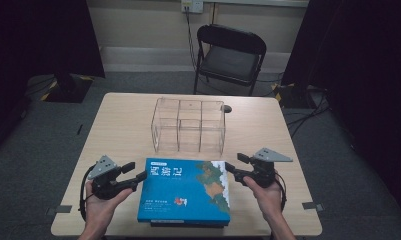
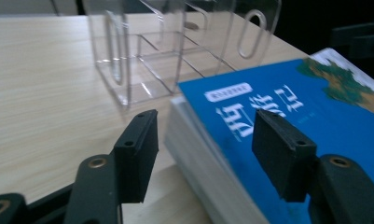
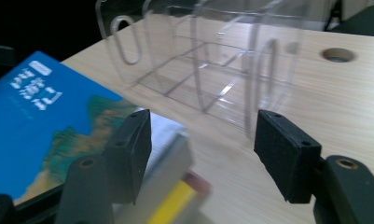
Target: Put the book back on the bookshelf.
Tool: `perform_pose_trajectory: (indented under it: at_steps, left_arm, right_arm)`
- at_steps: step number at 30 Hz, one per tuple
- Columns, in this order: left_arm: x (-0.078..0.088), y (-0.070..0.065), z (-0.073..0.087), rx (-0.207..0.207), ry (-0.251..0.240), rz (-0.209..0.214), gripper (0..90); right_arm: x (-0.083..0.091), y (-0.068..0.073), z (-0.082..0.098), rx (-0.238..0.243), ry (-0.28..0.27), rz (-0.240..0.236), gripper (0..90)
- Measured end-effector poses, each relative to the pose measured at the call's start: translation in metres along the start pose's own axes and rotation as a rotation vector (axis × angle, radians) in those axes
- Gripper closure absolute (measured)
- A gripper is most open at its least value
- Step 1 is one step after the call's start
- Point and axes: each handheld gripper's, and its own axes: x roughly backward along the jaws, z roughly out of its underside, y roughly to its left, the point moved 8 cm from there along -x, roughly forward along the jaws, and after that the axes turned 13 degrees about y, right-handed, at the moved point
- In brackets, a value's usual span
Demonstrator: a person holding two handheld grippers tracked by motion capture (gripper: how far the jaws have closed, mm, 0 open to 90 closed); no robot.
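On the desk [image 1: 123, 125], the blue book [image 1: 185, 192] lies atop a stack just in front of the clear organizer [image 1: 189, 125], flanked by the left hand-held gripper [image 1: 135, 172] and right hand-held gripper [image 1: 232, 163], both released, jaws apart and grasping nothing.

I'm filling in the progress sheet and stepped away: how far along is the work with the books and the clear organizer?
Little looks done: the blue book lies flat on a stack, and the clear organizer behind it stands empty. In hand: the left tongs and right tongs flank the book's far corners, jaws apart and pressing nothing. Left: probably gripping the book, lifting it and standing it in a compartment.
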Motion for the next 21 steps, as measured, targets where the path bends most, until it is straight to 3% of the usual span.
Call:
perform_pose_trajectory:
  at_steps: [2,4,6,8,9,13,21]
  left_arm:
    - [-0.006,-0.006,0.002,-0.014,0.026,0.014,42.8]
    - [-0.017,-0.010,0.004,-0.042,0.055,0.002,45.1]
    - [-0.019,-0.011,0.003,-0.050,0.057,0.001,45.0]
    - [-0.024,-0.012,-0.001,-0.075,0.059,0.004,47.0]
    - [-0.026,-0.010,-0.002,-0.043,0.064,0.021,46.3]
    - [-0.028,-0.008,-0.001,-0.027,0.051,0.045,46.0]
    - [-0.035,-0.007,-0.007,-0.026,0.054,0.048,47.3]
  right_arm:
    - [-0.004,0.006,-0.001,0.012,0.010,-0.019,37.1]
    - [-0.018,0.016,-0.001,0.045,0.047,-0.044,38.7]
    - [-0.022,0.016,0.000,0.044,0.050,-0.059,39.1]
    - [-0.028,0.016,0.002,0.036,0.061,-0.103,42.0]
    - [-0.030,0.016,0.003,0.029,0.056,-0.133,44.2]
    - [-0.031,0.015,0.004,0.030,0.056,-0.148,44.7]
    - [-0.027,0.013,0.006,0.031,0.069,-0.141,49.9]
